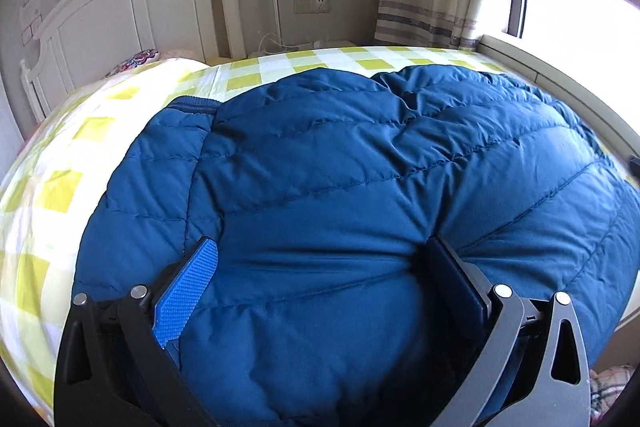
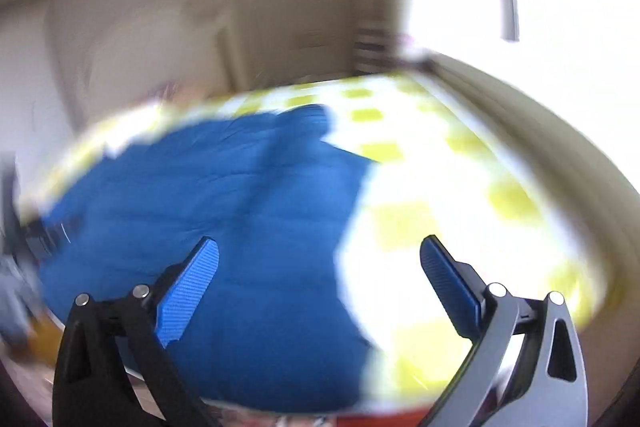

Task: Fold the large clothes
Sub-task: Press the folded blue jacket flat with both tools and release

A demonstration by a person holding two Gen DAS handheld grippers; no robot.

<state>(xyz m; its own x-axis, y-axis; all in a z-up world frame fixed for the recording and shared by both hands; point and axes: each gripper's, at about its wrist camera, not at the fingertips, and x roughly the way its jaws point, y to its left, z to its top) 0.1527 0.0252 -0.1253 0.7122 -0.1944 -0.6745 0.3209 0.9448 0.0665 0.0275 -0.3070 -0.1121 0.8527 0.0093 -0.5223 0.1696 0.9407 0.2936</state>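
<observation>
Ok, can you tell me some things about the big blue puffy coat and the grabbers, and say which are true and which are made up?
1. The blue puffy coat lies on a bed sheet with yellow-green checks. True.
2. The left gripper is wide open with coat fabric bulging between its fingers. True.
3. The right gripper is pinched shut on a sleeve. False: it is open and holds nothing, though its picture is blurred.
4. The coat is red. False: it is dark blue.
5. A white headboard stands behind the bed. True.
</observation>
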